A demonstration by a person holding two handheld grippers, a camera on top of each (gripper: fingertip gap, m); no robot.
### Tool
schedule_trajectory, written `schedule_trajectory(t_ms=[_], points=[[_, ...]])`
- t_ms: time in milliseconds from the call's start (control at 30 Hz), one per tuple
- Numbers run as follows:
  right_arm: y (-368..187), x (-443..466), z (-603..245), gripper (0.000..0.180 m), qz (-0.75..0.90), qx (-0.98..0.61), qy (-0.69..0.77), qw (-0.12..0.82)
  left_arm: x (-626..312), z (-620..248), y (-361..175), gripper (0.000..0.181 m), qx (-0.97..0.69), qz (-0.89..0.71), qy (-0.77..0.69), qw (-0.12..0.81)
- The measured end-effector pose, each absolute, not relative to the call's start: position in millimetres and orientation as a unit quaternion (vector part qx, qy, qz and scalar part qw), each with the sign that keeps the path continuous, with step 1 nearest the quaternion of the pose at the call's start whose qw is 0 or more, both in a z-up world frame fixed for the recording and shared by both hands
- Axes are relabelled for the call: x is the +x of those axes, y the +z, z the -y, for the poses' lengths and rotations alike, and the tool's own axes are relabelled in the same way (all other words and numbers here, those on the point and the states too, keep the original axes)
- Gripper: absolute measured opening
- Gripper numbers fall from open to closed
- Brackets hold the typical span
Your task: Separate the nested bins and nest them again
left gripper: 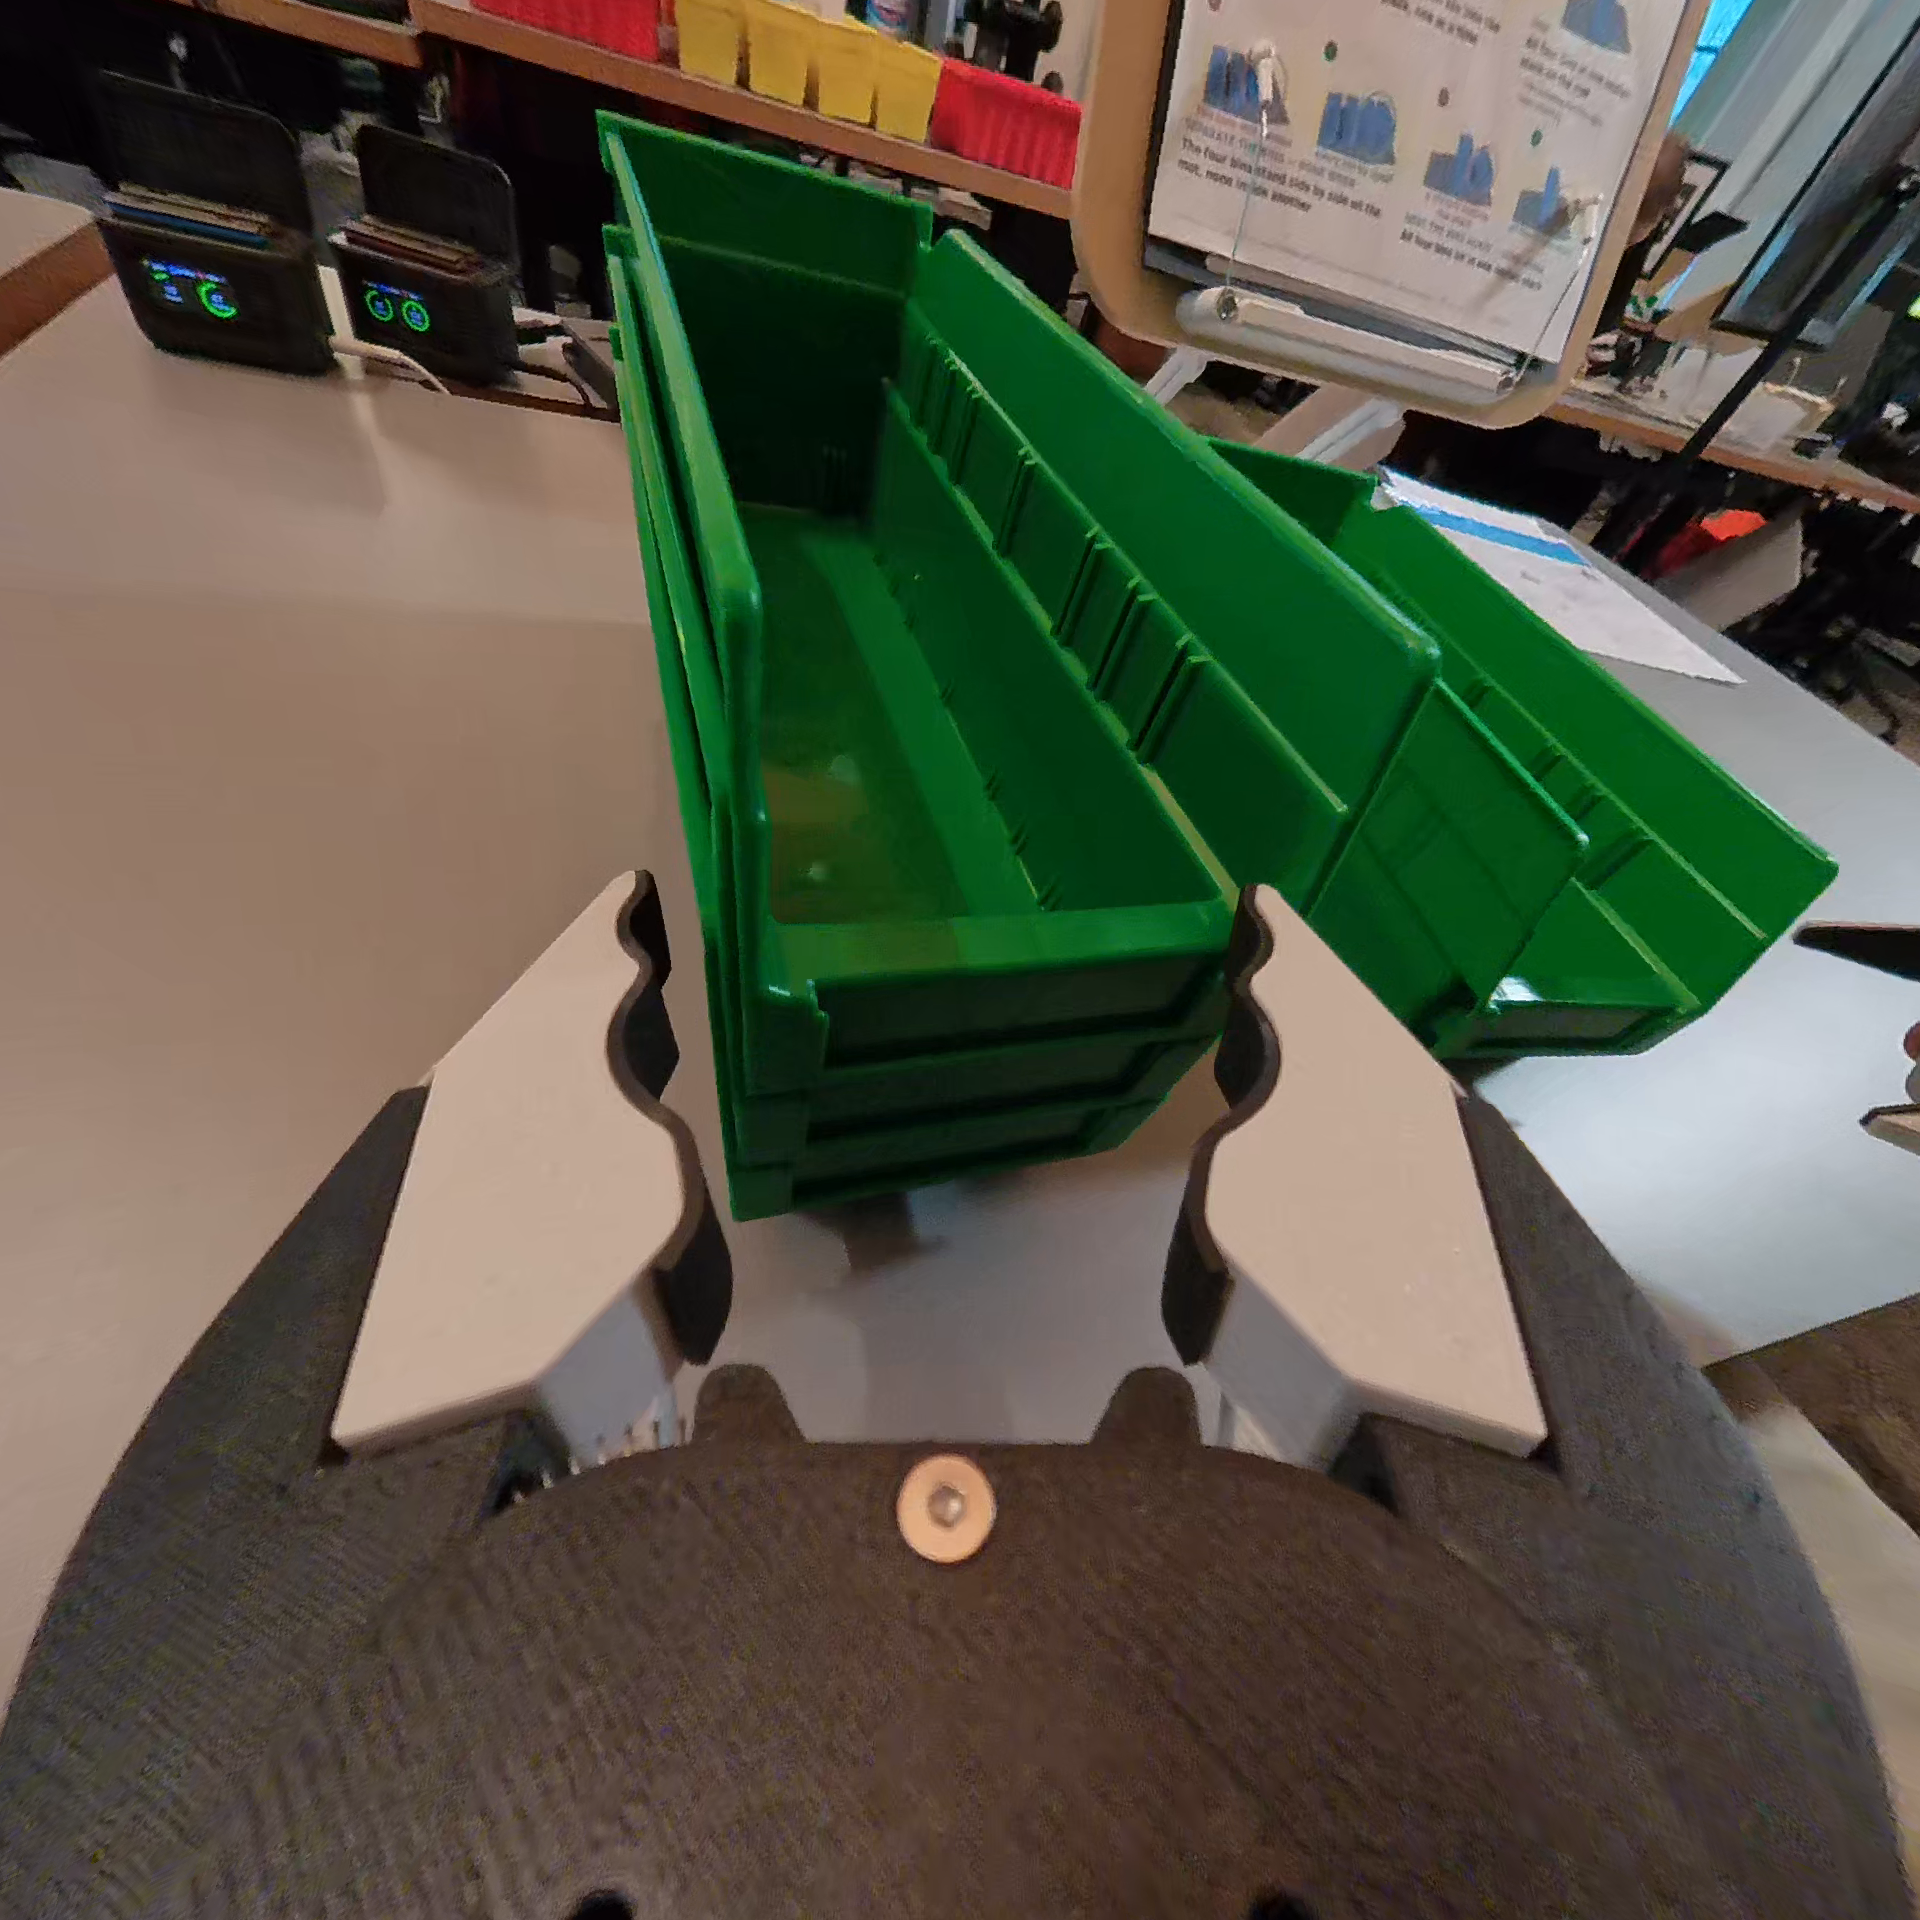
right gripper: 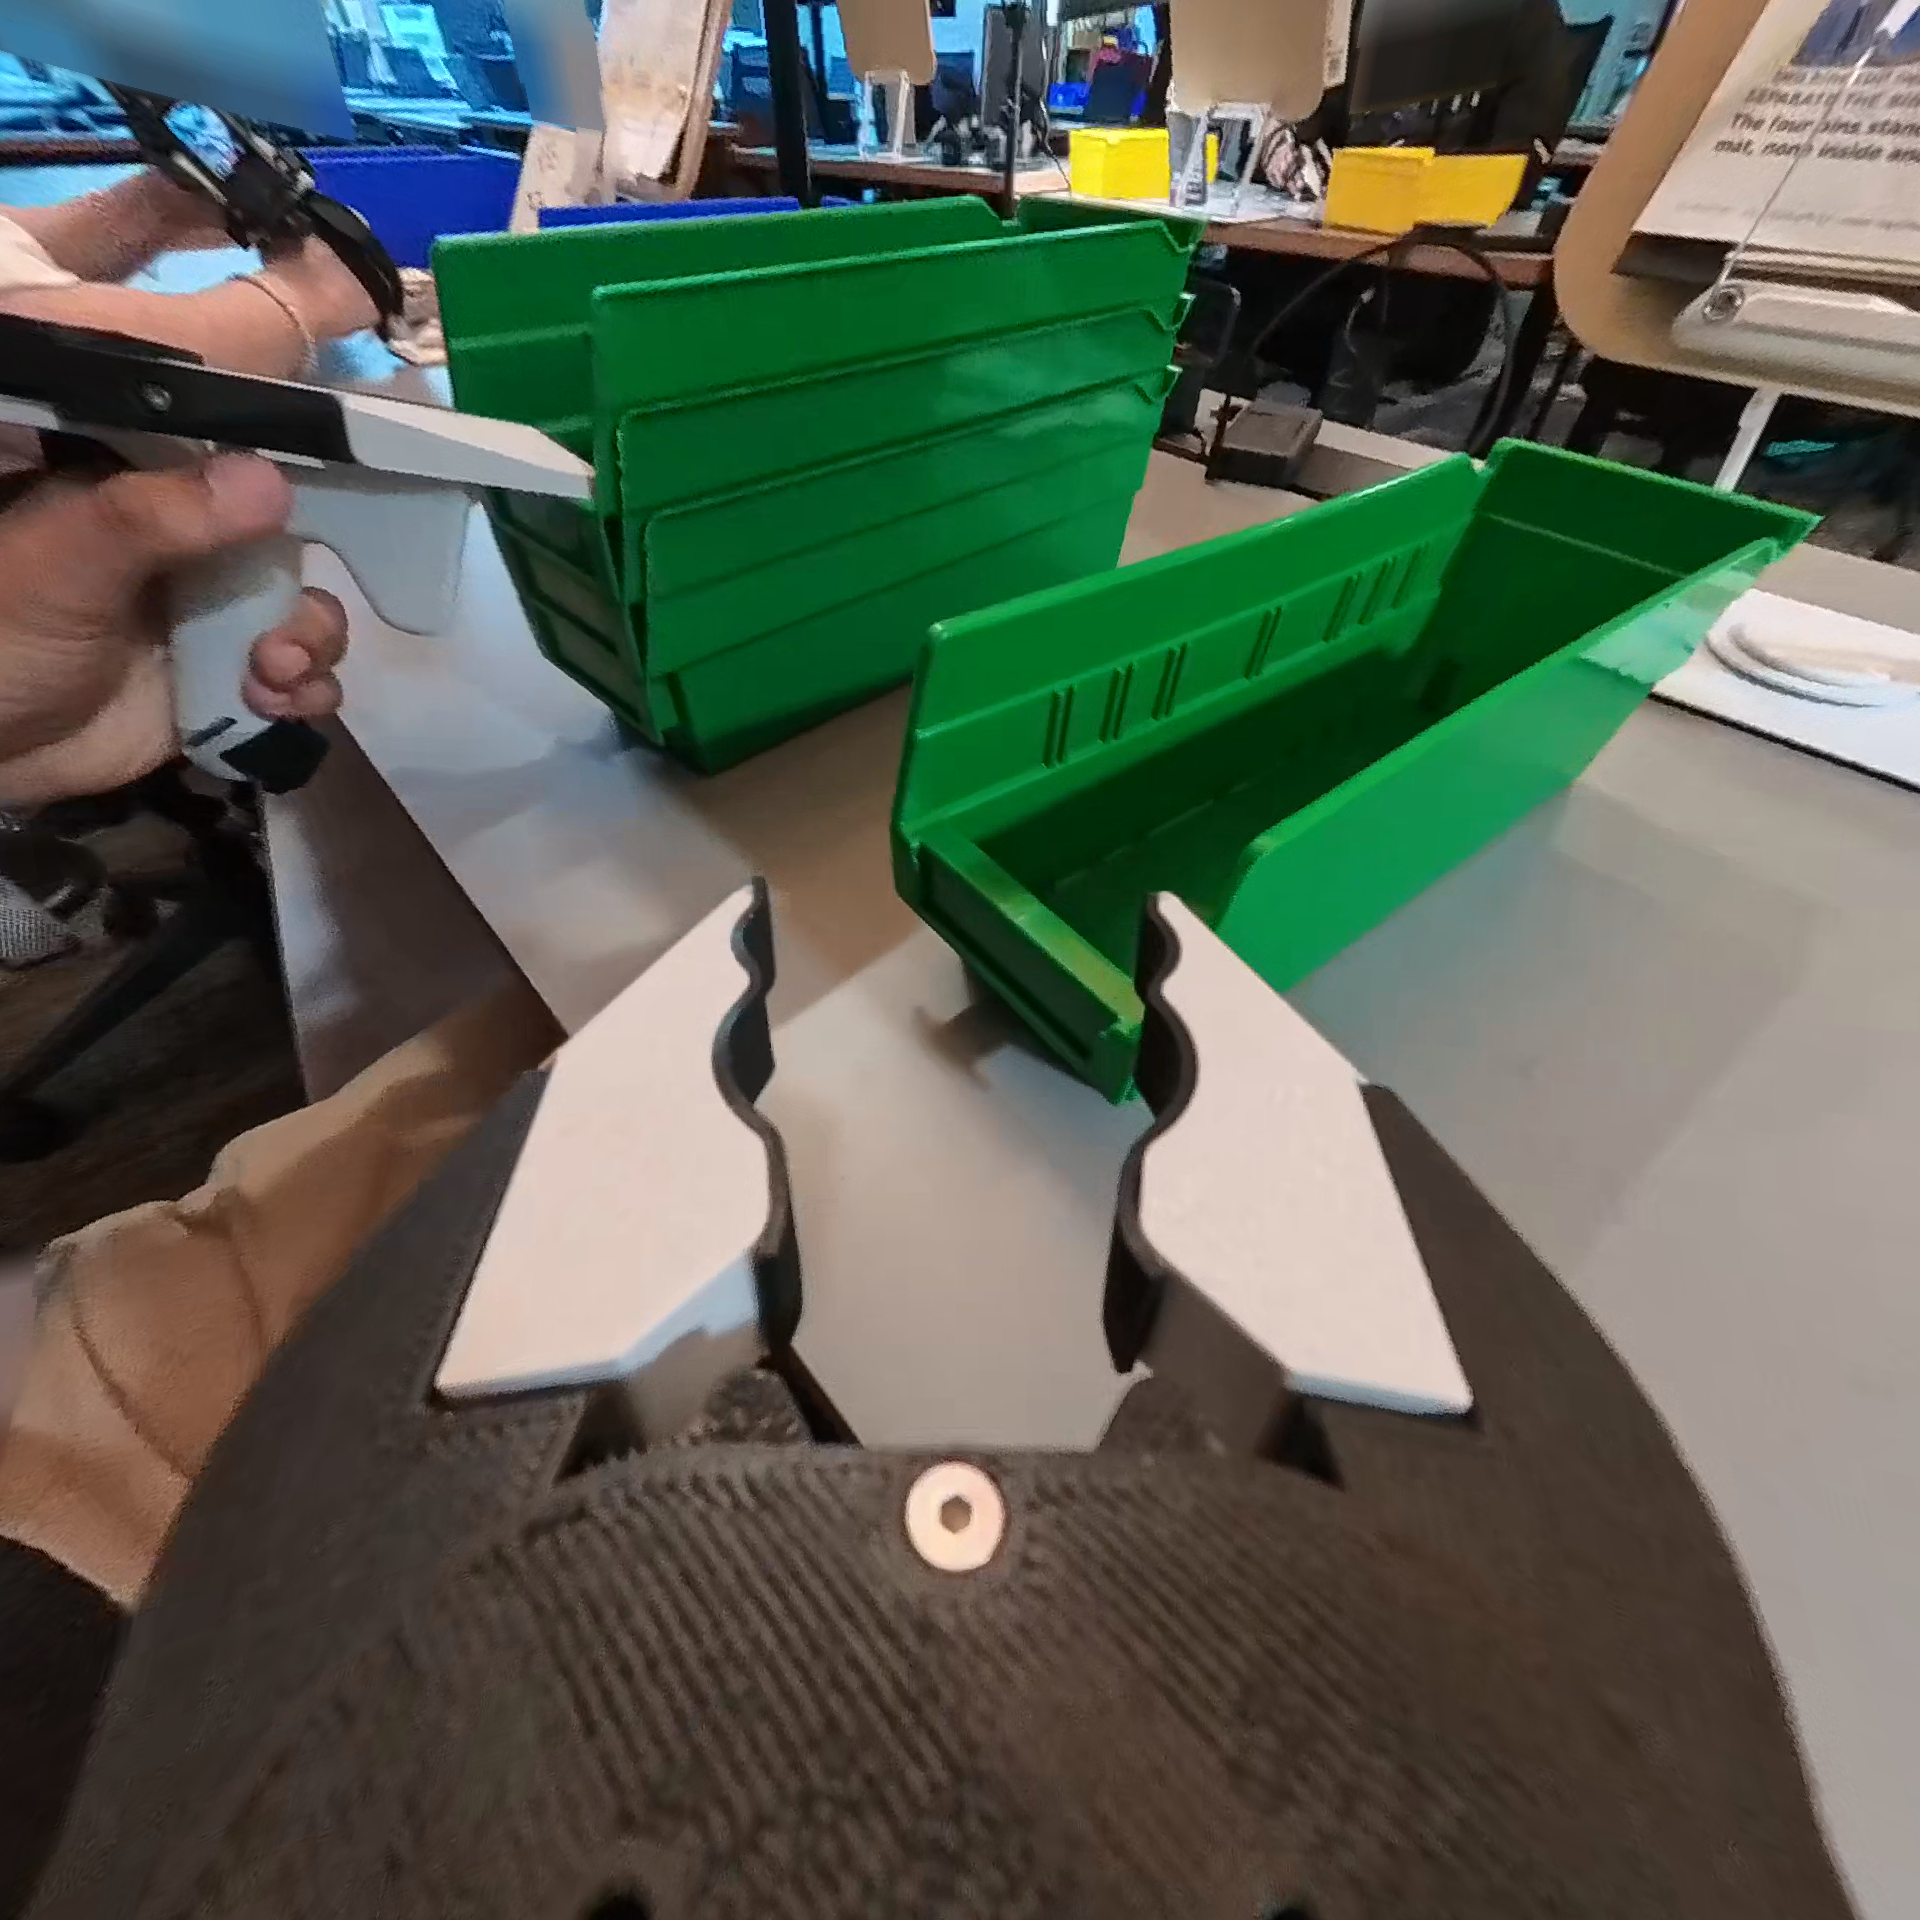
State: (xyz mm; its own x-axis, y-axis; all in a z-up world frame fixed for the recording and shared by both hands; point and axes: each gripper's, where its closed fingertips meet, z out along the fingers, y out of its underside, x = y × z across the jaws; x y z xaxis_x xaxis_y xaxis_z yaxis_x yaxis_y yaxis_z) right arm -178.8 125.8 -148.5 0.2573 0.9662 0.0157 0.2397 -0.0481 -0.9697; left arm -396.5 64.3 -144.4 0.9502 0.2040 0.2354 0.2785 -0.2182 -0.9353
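Note:
A stack of three nested green bins [left gripper: 966,644] stands on the grey table [left gripper: 291,665]. My left gripper [left gripper: 945,894] is open, with one finger on each side of the stack's near end. It is not closed on the stack. A single green bin [right gripper: 1299,748] lies apart to the right; it also shows in the left wrist view [left gripper: 1621,831]. My right gripper [right gripper: 958,896] is open at this bin's near end, and the bin's front corner lies against my right finger [right gripper: 1236,1122]. The stack [right gripper: 883,499] and the left gripper [right gripper: 457,447] also show in the right wrist view.
A poster board on a stand [left gripper: 1382,177] rises behind the bins. Two dark cases with lit displays [left gripper: 312,270] sit at the back left. A paper sheet [left gripper: 1579,592] lies at the far right. The table edge [right gripper: 312,831] runs along the left, where a person's hand [right gripper: 114,613] holds the left gripper.

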Motion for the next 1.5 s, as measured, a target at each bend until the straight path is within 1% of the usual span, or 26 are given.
schedule_trajectory(t_ms=[233, 300, 433, 567, 767, 900, 1000, 1067, 1133, 1200, 1267, 1367, 1500], points=[[-106.1, -187.3, -121.0, 0.079, 0.491, -0.578, 0.376, 0.532, -394.7, -58.6, -124.5, 0.109, -0.746, 0.165, -0.032, 0.644], [-95.2, -198.6, -118.5, 0.080, 0.494, -0.578, 0.382, 0.525, -392.3, -57.6, -122.9, 0.110, -0.744, 0.163, -0.038, 0.647], [-75.0, -228.6, -104.5, 0.088, 0.507, -0.573, 0.399, 0.505, -388.4, -53.3, -117.3, 0.118, -0.737, 0.152, -0.038, 0.657], [-61.9, -261.3, -84.4, 0.096, 0.515, -0.573, 0.422, 0.478, -387.2, -50.3, -115.8, 0.123, -0.738, 0.129, 0.000, 0.662], [-52.9, -297.7, -55.2, 0.099, 0.534, -0.571, 0.456, 0.425, -384.9, -50.7, -127.3, 0.126, -0.754, 0.125, 0.002, 0.645], [-61.7, -298.7, -43.5, 0.099, 0.531, -0.569, 0.469, 0.418, -393.1, -47.9, -135.2, 0.126, -0.764, 0.124, 0.011, 0.633], [-76.2, -287.2, -45.8, 0.098, 0.531, -0.564, 0.466, 0.428, -402.6, -45.1, -139.7, 0.130, -0.766, 0.138, 0.009, 0.628], [-85.9, -275.6, -54.3, 0.098, 0.537, -0.557, 0.453, 0.443, -402.2, -44.6, -140.3, 0.139, -0.765, 0.139, -0.013, 0.628], [-93.1, -261.9, -66.4, 0.096, 0.530, -0.551, 0.448, 0.463, -400.5, -44.5, -138.5, 0.141, -0.760, 0.140, -0.036, 0.634], [-99.4, -247.6, -78.2, 0.090, 0.507, -0.552, 0.458, 0.477, -400.8, -45.5, -137.8, 0.142, -0.757, 0.141, -0.045, 0.637], [-107.3, -237.6, -83.4, 0.088, 0.491, -0.558, 0.480, 0.466, -401.0, -47.8, -137.0, 0.143, -0.754, 0.143, -0.050, 0.640], [-117.3, -230.8, -88.6, 0.089, 0.489, -0.562, 0.491, 0.452, -401.5, -54.4, -129.4, 0.143, -0.743, 0.145, -0.054, 0.651], [-124.8, -221.4, -90.9, 0.092, 0.516, -0.544, 0.467, 0.469, -400.6, -61.3, -107.6, 0.143, -0.714, 0.149, -0.045, 0.683]])
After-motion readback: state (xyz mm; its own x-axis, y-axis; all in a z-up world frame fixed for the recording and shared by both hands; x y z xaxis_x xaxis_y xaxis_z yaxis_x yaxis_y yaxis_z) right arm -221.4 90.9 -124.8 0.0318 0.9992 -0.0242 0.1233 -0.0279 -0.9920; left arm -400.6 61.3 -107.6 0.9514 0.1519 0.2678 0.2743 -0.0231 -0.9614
